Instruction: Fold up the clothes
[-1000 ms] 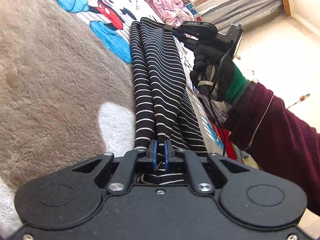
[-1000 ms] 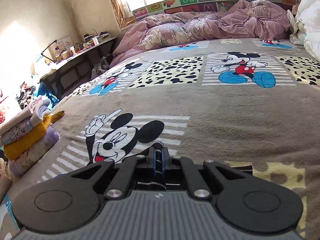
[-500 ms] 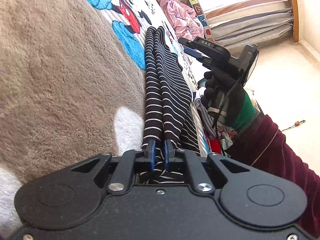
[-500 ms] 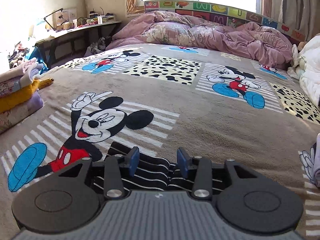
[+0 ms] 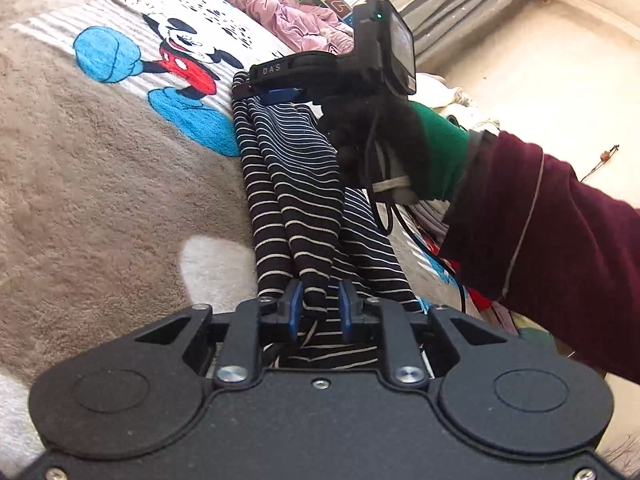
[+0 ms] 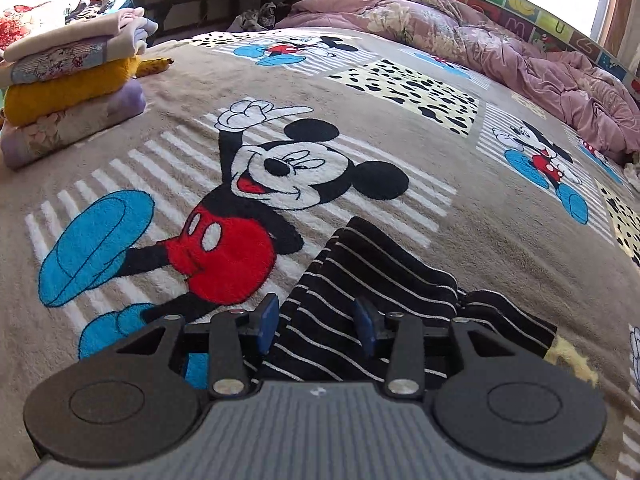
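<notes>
A black garment with thin white stripes (image 5: 292, 184) lies bunched in long folds near the bed's edge; it also shows in the right wrist view (image 6: 372, 280). My left gripper (image 5: 320, 310) is open, its blue pads apart around one end of the garment without pinching it. My right gripper (image 6: 316, 320) is open, low over the other end of the garment; in the left wrist view it (image 5: 276, 86) hovers over the far end, held by a gloved hand.
The bed is covered by a brown Mickey Mouse blanket (image 6: 280, 168). A stack of folded clothes (image 6: 68, 96) sits at the far left. A crumpled pink duvet (image 6: 480, 40) lies by the headboard. The bed's edge and the floor (image 5: 540, 60) are to the right.
Both grippers have opened: the right let go of the far end about half a second ago and widened further, and the left has now released its end. The garment rests on the bed.
</notes>
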Motion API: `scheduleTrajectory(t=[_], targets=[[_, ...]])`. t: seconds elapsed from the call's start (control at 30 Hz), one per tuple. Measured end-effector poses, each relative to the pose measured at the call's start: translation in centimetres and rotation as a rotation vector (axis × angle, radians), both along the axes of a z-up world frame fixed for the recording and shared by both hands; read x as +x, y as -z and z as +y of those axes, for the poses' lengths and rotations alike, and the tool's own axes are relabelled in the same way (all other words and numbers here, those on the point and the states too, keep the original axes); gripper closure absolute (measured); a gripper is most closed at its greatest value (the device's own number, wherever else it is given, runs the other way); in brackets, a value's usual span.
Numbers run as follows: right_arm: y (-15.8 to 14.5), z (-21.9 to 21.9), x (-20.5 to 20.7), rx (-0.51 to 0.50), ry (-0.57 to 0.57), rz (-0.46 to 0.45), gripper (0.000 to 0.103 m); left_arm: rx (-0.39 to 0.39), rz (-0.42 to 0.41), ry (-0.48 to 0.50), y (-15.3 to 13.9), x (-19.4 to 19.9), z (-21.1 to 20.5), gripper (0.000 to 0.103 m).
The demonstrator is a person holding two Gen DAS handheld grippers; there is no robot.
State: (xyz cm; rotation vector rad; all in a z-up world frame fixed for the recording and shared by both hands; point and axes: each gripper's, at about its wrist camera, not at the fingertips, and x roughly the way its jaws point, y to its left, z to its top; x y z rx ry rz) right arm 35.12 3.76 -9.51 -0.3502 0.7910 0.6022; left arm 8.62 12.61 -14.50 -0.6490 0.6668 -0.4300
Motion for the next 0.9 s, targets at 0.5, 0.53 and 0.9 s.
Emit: scheduleTrajectory(t=[0.5,0.53,0.9], targets=[[-0.7,-1.2,2.2,0.128,0.094,0.035,0.098,-0.055,0.106,0.043,1.7,0.5,0.4,0.084],[-1.0,-1.2,2.4,0.137,0.101,0.029,0.098,-0.066,0.113,0.041,1.8,0.6,0.5,0.085],[-3.9,-4.3,3.0,0.262,0.164,0.045,0.087,-0.118,0.134,0.015,2.0,0.8,1.1,0.087]])
